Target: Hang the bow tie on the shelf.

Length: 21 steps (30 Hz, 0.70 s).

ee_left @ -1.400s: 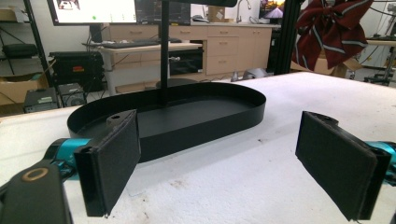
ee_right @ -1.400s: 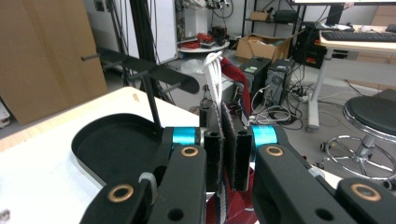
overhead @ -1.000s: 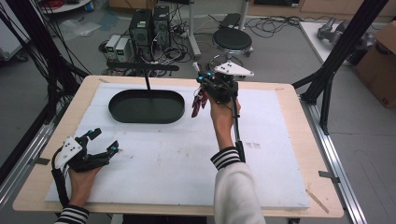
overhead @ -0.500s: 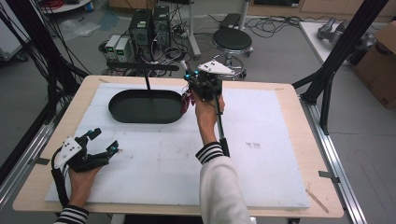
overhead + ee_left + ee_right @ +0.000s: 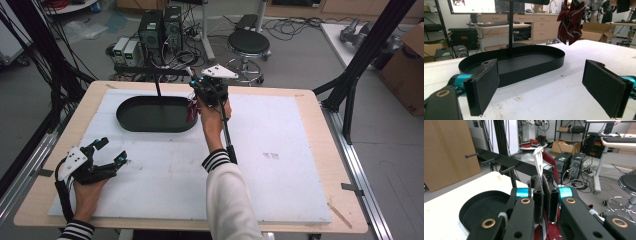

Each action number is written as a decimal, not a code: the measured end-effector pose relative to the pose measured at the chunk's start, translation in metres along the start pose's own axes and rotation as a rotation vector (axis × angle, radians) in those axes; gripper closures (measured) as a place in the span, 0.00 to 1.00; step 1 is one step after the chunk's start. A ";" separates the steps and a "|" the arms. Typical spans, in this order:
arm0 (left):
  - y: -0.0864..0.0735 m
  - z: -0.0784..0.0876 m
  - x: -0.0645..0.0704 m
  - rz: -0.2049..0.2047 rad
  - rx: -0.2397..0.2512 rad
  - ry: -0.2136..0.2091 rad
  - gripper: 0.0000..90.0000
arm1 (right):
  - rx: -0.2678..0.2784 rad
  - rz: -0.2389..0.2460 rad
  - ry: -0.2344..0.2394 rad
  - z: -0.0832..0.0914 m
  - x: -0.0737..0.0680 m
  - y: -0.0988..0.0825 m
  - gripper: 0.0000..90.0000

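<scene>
**Bow tie up in the right gripper, over the tray's end**

Bow tie (image 5: 190, 110), dark red with pale stripes, hangs just above centre of the high view, pinched by my right gripper (image 5: 196, 100) over the right end of the black oval tray (image 5: 131, 120). Down at lower left my left gripper (image 5: 111, 151) rests on the white table cover (image 5: 280, 170), jaws spread wide, nothing in them.

Left gripper view now: both pads stand far apart at the bottom corners, the tray lies across the middle with its thin post (image 5: 510, 30) rising, and the bow (image 5: 570, 22) dangles at upper right, folds drooping. I judge it light and soft; it will sag and swing.

Right gripper view: my jaws are pressed nearly together at centre frame on the red fabric (image 5: 549, 195), with a white strap (image 5: 539, 160) sticking up behind them. I'd say the knot or strap is the safest hold, since loose wings could slip.
</scene>
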<state>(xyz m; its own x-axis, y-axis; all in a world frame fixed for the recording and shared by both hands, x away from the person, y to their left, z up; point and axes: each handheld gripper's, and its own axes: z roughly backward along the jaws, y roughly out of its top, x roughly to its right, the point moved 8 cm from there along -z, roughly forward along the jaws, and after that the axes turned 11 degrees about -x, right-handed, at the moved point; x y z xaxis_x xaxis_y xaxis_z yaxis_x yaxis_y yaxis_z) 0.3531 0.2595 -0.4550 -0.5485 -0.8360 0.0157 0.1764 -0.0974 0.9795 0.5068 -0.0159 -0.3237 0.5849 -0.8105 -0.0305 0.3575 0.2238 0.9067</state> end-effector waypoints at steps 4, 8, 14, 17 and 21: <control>0.000 0.000 0.000 0.000 -0.001 -0.002 0.16 | -0.012 0.002 0.003 -0.008 -0.003 -0.002 0.97; 0.000 0.000 0.000 -0.001 -0.002 -0.003 0.16 | -0.022 0.014 0.005 -0.016 -0.008 -0.003 0.97; 0.000 0.000 0.000 -0.003 -0.002 -0.005 0.16 | -0.035 0.009 0.015 -0.028 -0.011 -0.005 0.97; 0.000 0.000 0.000 -0.002 -0.001 -0.005 0.16 | -0.038 0.009 0.019 -0.031 -0.012 -0.006 0.97; 0.000 0.000 0.000 -0.004 -0.003 -0.006 0.16 | -0.048 0.012 0.017 -0.035 -0.014 -0.008 0.97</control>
<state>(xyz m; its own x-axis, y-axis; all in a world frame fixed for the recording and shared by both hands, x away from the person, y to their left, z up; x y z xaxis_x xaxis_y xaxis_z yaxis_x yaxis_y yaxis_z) 0.3528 0.2599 -0.4551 -0.5540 -0.8324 0.0126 0.1765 -0.1027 0.9789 0.5215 0.0127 -0.3449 0.6019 -0.7981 -0.0273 0.3844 0.2596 0.8859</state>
